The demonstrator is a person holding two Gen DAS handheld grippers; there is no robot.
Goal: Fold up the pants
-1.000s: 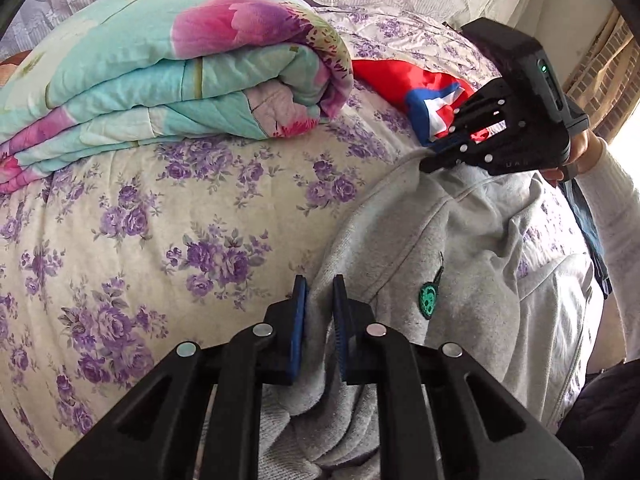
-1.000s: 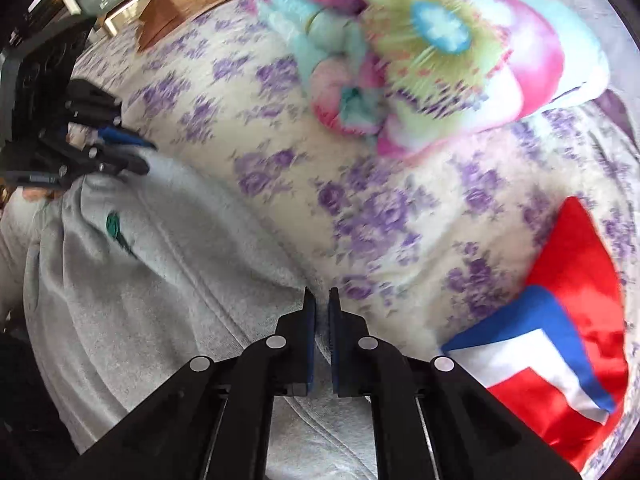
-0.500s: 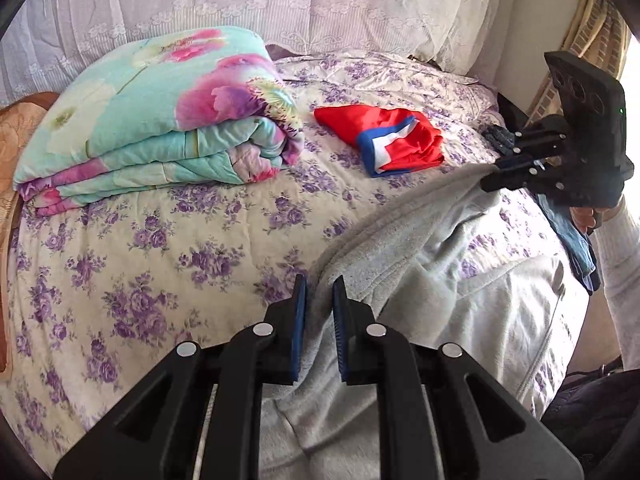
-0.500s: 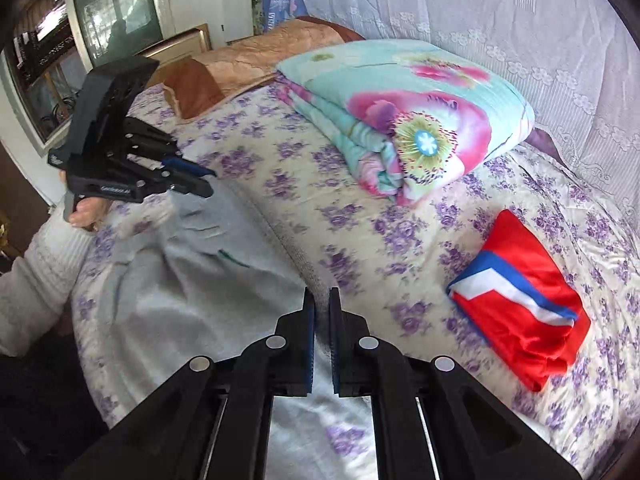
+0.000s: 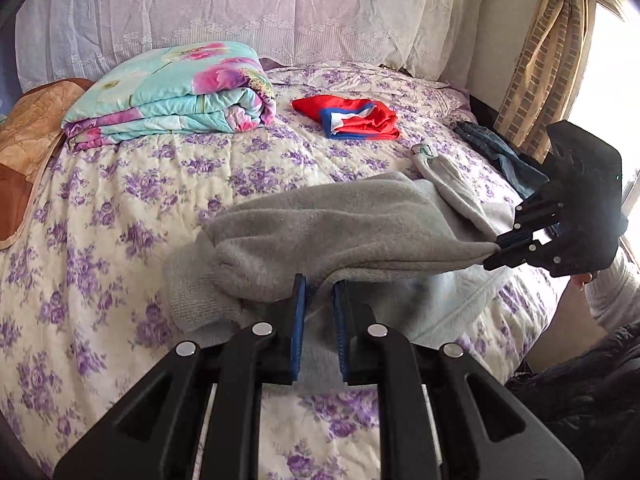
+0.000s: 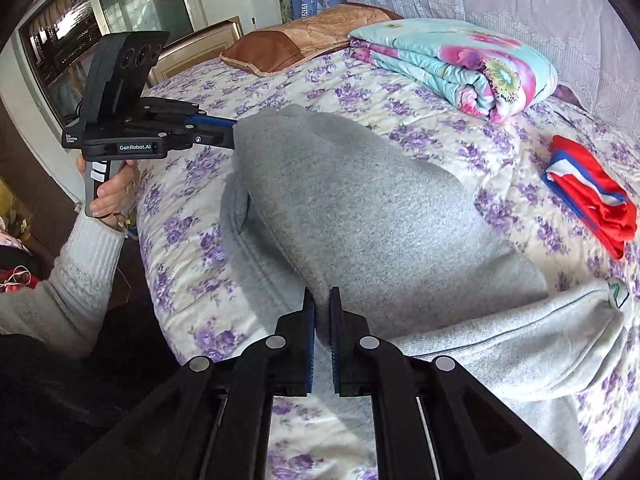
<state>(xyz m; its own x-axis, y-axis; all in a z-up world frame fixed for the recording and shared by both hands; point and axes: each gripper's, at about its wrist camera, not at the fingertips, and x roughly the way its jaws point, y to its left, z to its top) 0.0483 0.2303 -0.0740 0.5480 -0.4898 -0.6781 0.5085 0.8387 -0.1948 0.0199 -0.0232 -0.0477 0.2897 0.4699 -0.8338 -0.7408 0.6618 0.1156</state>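
Where the blue pads of the left gripper (image 5: 319, 300) meet, a thick bunch of the grey pants (image 5: 344, 224) is pinched between them, jaws narrow and pressed on the fabric. The right gripper (image 6: 321, 312) is likewise clamped on a fold of the same garment, jaws almost together. Pants span between the two grippers — raised off the bedspread (image 5: 120, 216) in a taut grey band, the rest trailing down onto the bed at the near edge. In the right wrist view a paler leg runs off to the right, ending in a bunched cuff with a small green mark (image 6: 618, 292). A hand (image 6: 114, 190) in a white knit sleeve grips the left gripper's handle.

Farther out on the purple-flowered bedspread: a folded red, white and blue cloth (image 5: 352, 118), well apart from the pants. Dark blue clothing (image 5: 496, 152) lies at the bed's right edge. Beyond — a folded turquoise floral quilt (image 5: 176, 92), a brown pillow (image 6: 304, 36) beside it, lace curtain (image 5: 256, 4) behind.
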